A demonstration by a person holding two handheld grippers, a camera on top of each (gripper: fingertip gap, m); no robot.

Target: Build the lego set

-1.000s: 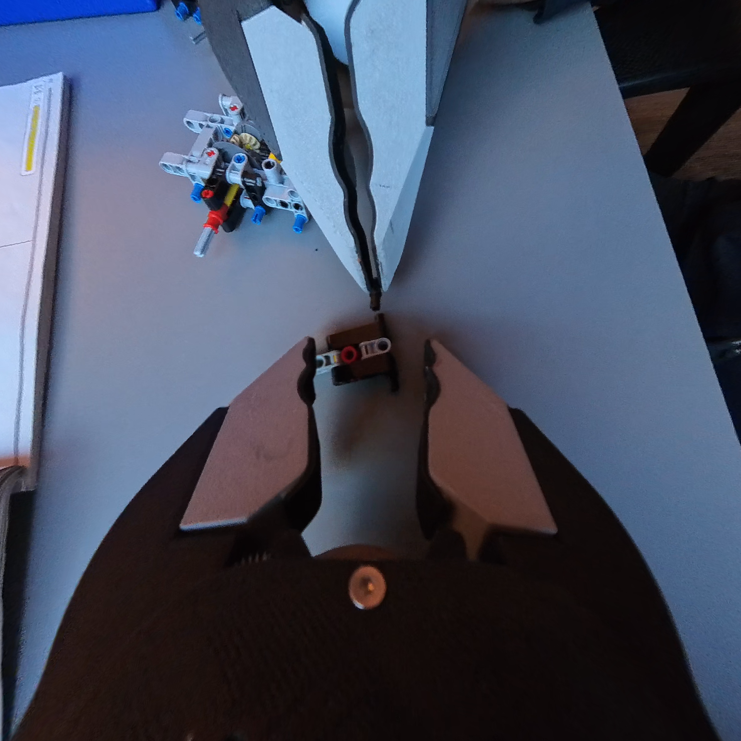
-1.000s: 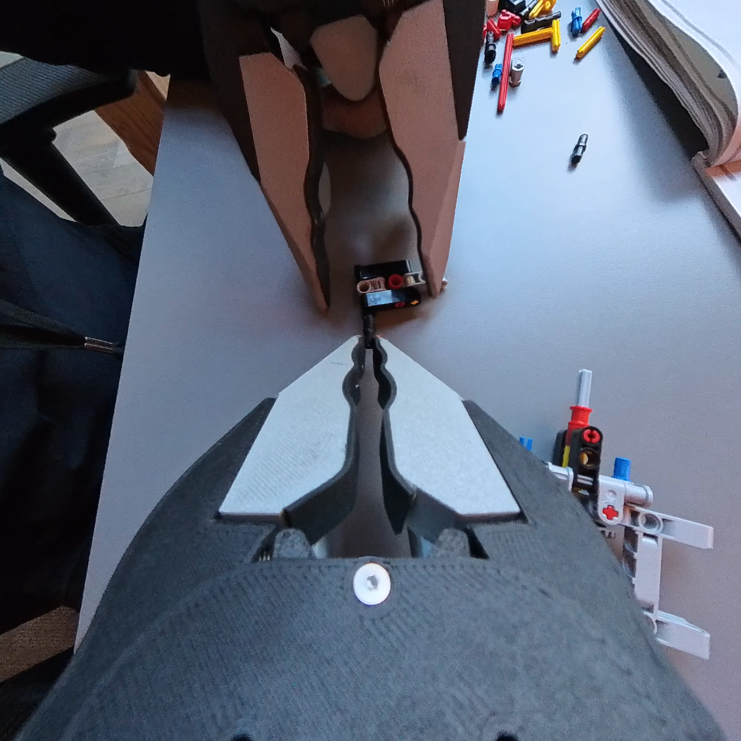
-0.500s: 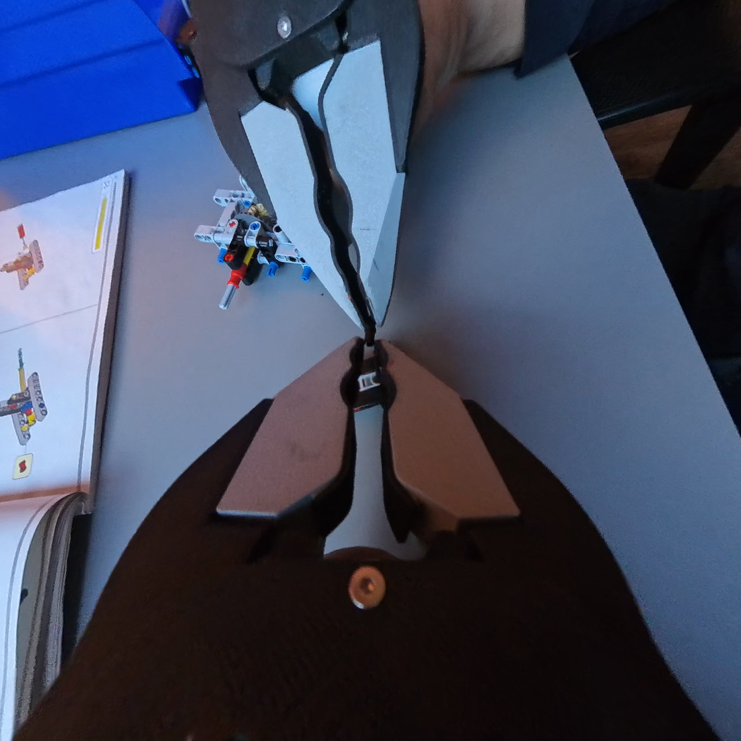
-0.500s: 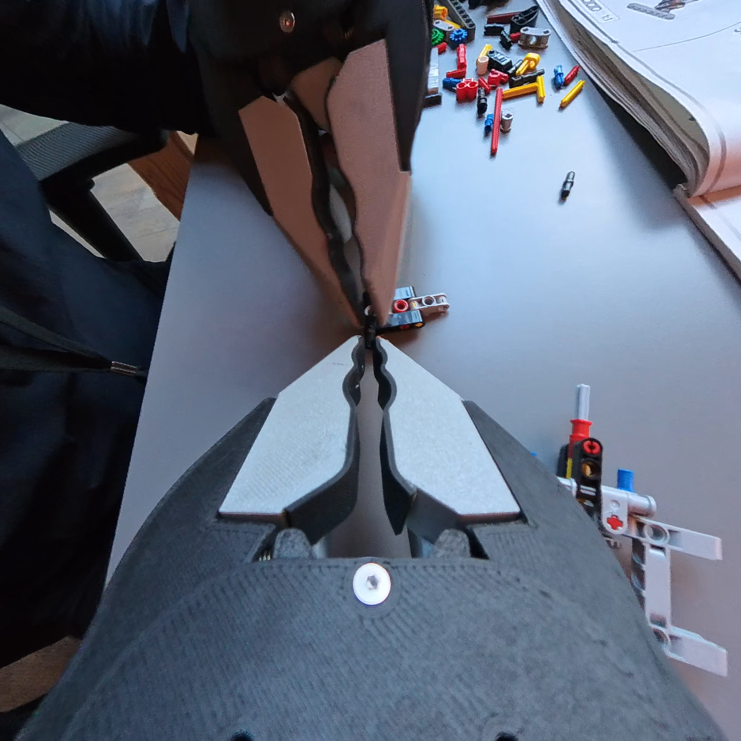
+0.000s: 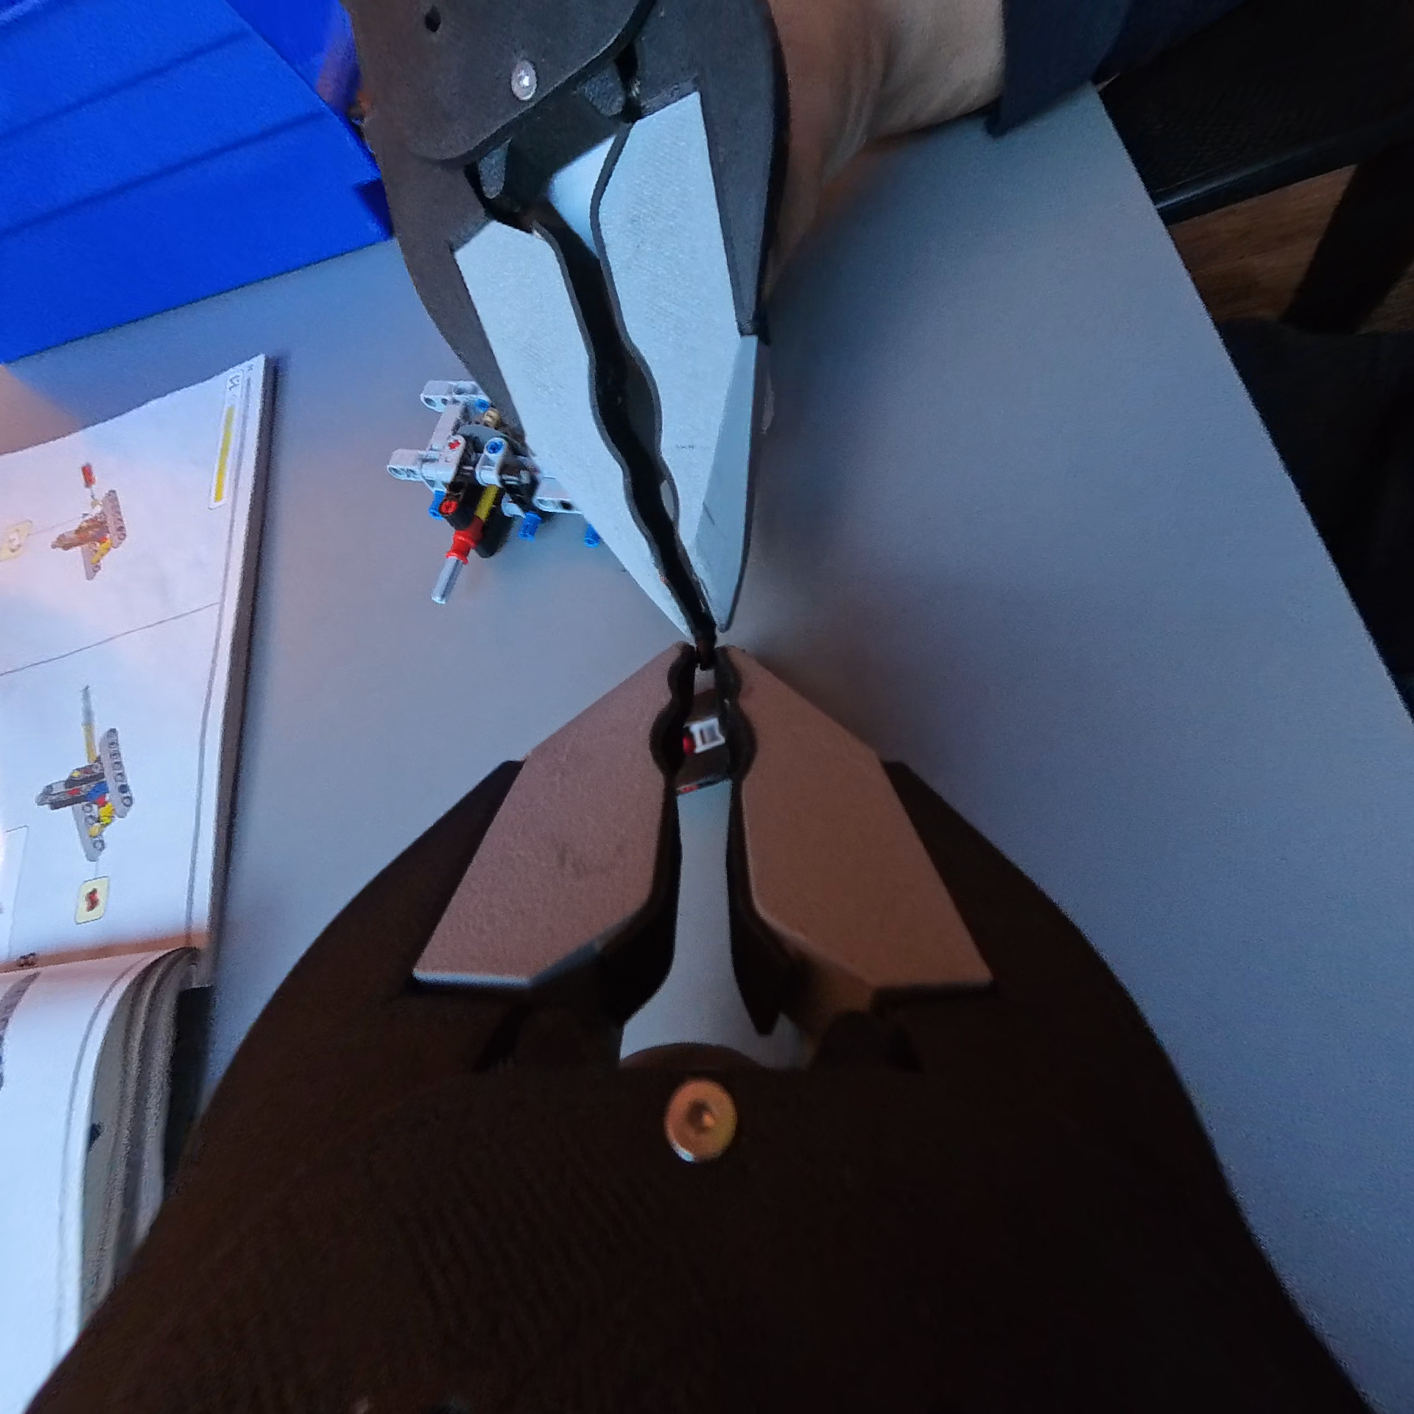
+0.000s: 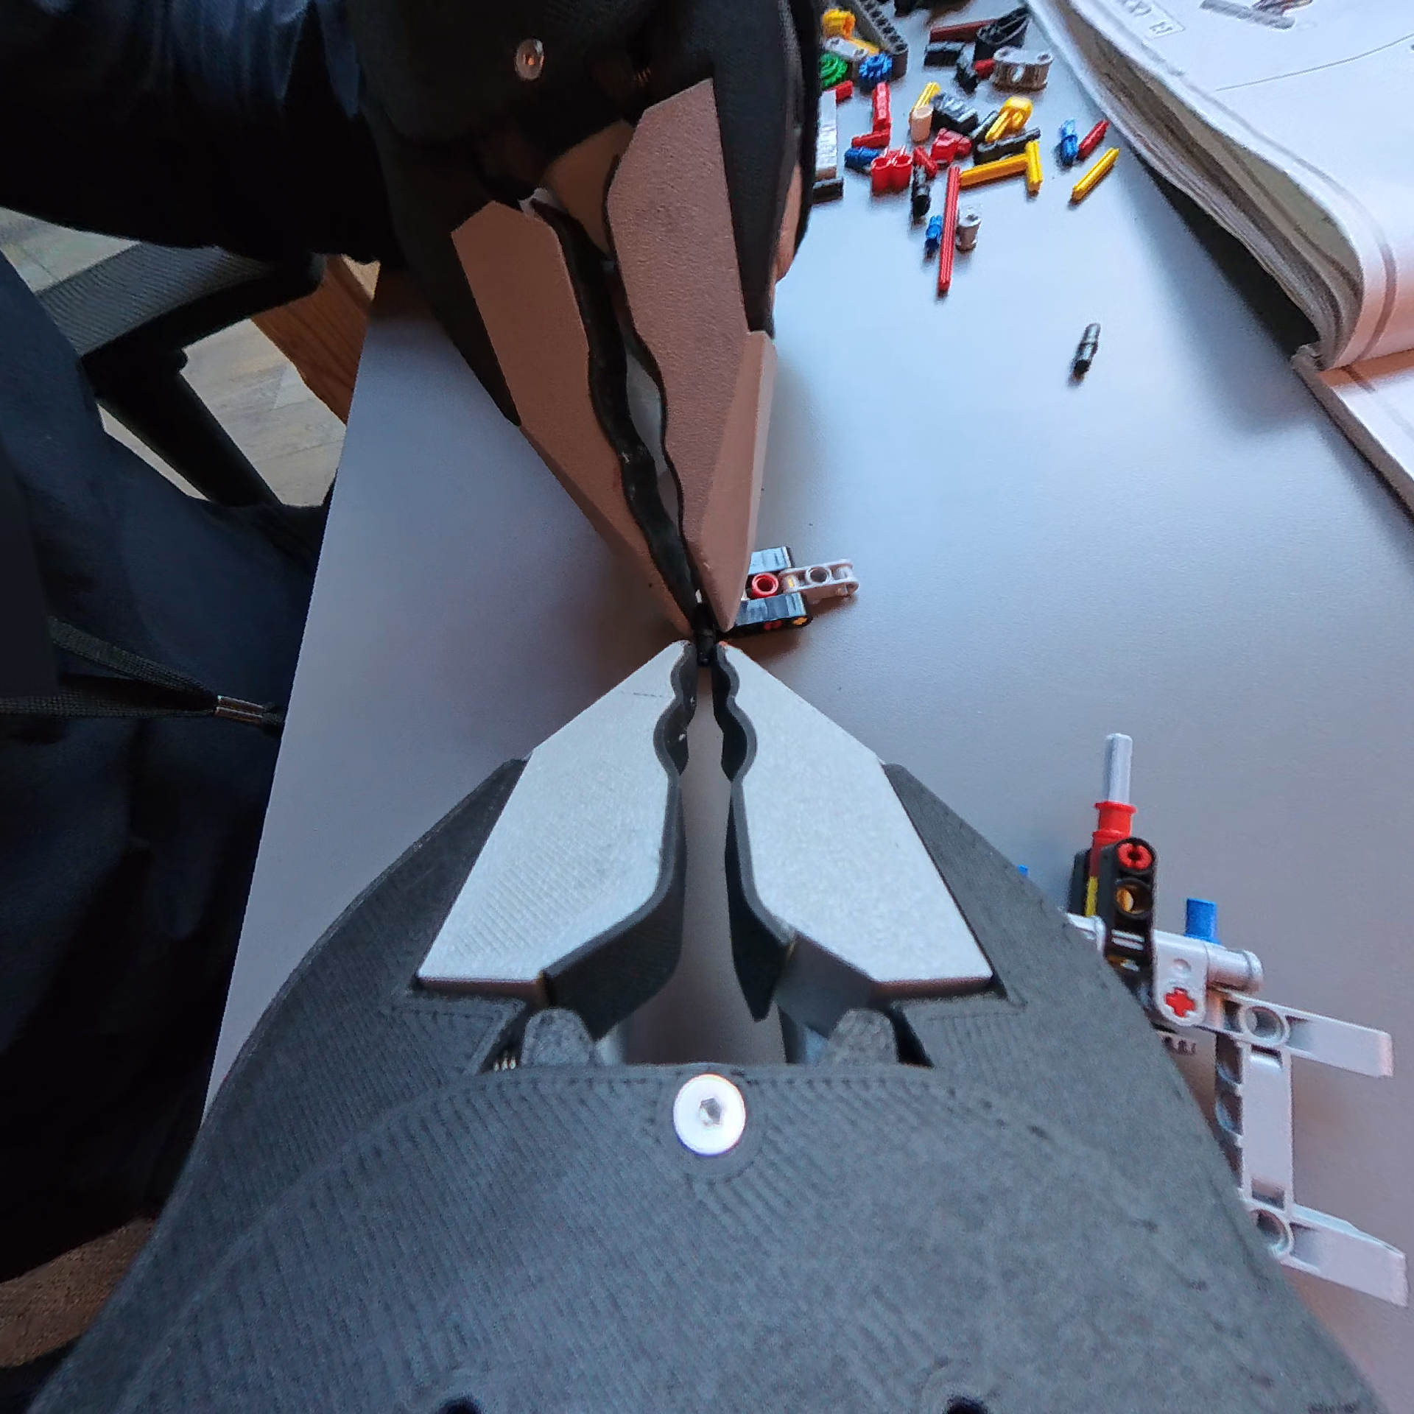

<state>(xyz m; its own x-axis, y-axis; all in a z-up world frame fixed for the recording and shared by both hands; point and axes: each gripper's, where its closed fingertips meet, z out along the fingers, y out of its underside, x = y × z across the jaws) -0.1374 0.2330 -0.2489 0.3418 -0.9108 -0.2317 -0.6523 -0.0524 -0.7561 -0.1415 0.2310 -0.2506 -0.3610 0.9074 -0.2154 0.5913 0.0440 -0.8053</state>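
Both grippers met tip to tip over the grey table (image 6: 1033,535). Your left gripper (image 5: 705,664), the brown-faced one, had its jaws drawn together, and a small black block assembly (image 6: 780,601) with a red bush and a pale grey link sat between the wavy pads just behind the tips in the left wrist view; in the right wrist view the same piece stuck out to the side of those tips, low over the table and near its front edge. Whether the pads pressed on its body or only on the black pin at the tips, you could not tell from either view. Your right gripper (image 6: 702,650), grey-faced, was closed on a small black pin (image 6: 702,633) at the very point where the two sets of tips touched. A larger grey build (image 6: 1224,1018) with red, blue and yellow pins lay on the table beside the right gripper, well apart from the tips. Loose coloured parts (image 6: 949,145) were scattered farther off, next to an open instruction booklet (image 6: 1262,153). A blue bin (image 5: 153,176) stood at the far corner in the left wrist view.
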